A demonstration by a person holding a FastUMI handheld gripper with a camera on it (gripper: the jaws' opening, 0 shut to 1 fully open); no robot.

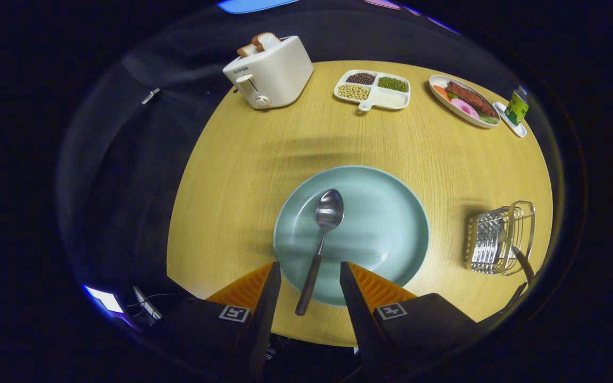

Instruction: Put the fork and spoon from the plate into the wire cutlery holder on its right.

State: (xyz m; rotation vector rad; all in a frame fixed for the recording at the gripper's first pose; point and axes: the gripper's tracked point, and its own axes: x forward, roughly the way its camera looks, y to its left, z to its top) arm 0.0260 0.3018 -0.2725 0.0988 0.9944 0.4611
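A metal spoon (321,234) with a dark handle lies on the pale green plate (386,223), bowl pointing away, its handle sticking out over the plate's near rim. My gripper (309,274) is open, and the handle's end lies between the two fingertips without either touching it. The wire cutlery holder (500,236) stands on the round wooden table to the right of the plate; a dark handle leans out of it on its right side.
Beyond the plate stand a white toaster (269,72) with bread slices, a divided dish of beans (373,89), an oval plate of food (463,100) and a green can (516,106) on a small tray. The table's near edge runs just under my fingers.
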